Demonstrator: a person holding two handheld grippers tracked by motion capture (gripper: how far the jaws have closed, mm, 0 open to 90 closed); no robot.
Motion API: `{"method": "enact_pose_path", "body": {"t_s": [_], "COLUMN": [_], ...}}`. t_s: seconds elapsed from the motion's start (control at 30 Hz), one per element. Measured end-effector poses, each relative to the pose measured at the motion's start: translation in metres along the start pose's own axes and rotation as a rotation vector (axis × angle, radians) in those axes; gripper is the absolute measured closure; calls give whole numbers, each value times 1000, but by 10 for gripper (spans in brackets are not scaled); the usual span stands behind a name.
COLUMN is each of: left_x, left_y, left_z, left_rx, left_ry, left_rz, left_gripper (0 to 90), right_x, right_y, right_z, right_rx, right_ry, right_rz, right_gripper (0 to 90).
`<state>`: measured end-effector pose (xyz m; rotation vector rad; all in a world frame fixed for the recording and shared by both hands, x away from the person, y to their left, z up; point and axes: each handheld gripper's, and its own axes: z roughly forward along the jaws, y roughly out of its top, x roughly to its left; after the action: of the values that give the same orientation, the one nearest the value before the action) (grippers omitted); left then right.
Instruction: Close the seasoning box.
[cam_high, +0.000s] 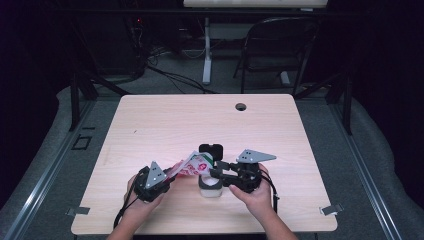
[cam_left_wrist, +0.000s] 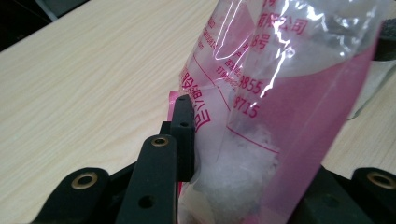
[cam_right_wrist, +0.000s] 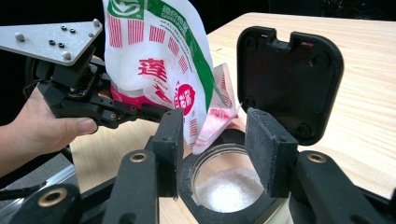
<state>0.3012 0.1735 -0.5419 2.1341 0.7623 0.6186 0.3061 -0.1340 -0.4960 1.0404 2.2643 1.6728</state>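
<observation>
Wooden table (cam_high: 150, 125), dark room: salt pouring from bag to jar.
Left gripper (cam_high: 159, 181) pinches the salt bag (cam_high: 194, 164), long axis tilted, spout down over the flip-lid jar (cam_high: 210, 186); right gripper (cam_high: 223, 176) clamps the jar's rim, directly under the spout.

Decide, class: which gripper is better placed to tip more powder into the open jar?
Left. The left gripper already pinches the bag, whose corner hangs over the jar. The right gripper steadies the jar, lid open.
</observation>
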Motion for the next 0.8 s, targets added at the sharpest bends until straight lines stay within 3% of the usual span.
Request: {"method": "enact_pose_path", "body": {"t_s": [0.17,0.53,0.7,0.8], "left_x": [5,10,16,21], "left_y": [-4,-8,-12,-15], "left_z": [2,3,5,6], "left_rx": [-2,-6,-18,-20], "left_ry": [-23,-33,-58,-72], "left_rz": [-52,-101,-155,-213], "left_gripper": [725,727,728,726], "right_x": [-3,-5,-6,-6], "right_y": [-1,-2,-2,-3], "right_z": [-1,-2,-2,-1], "right_rx": [-3,-11,-11,-11], "right_ry": [-13,-21,-22,-22], "right_rz": [10,27,29,35], "right_gripper": [577,577,576,575]}}
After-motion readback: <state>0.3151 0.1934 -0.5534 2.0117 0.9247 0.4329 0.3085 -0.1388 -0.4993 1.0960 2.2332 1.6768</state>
